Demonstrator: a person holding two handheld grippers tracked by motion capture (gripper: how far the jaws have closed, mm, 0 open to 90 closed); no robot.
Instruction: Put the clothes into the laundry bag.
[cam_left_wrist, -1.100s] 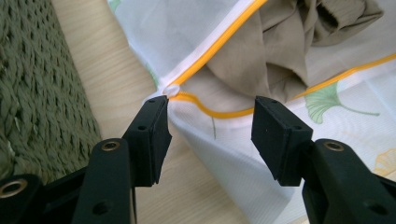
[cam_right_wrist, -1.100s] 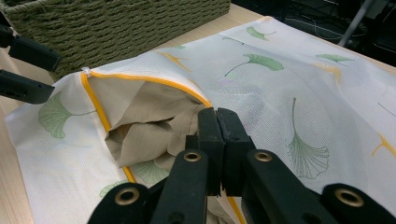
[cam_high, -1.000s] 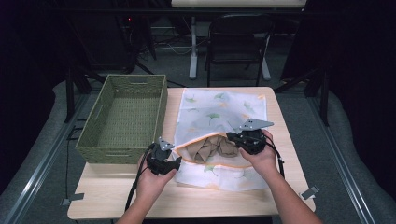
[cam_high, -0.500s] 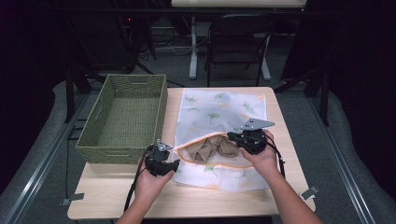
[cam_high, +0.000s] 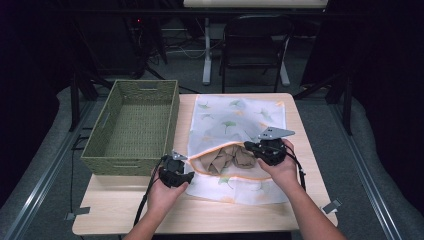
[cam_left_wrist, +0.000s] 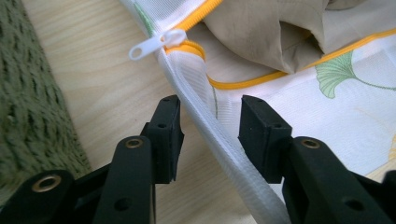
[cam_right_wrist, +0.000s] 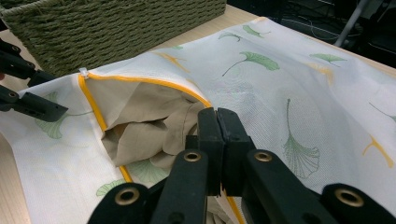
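A white mesh bag printed with green leaves lies on the table, its orange zipper mouth open. A tan garment sits inside it. My right gripper is shut on the upper zipper edge and holds the mouth lifted; in the right gripper view the jaws meet on the mesh bag above the garment. My left gripper is at the bag's left edge. Its jaws have just been closing and straddle the white side seam without pressing it, below the zipper pull.
A green woven basket stands on the table directly left of the bag, close to my left gripper. Bare wooden tabletop lies in front of the basket and the bag. A dark chair stands beyond the table's far edge.
My left gripper has shifted very slightly at the bag's left edge. The right gripper and the lifted zipper edge have stayed where they were.
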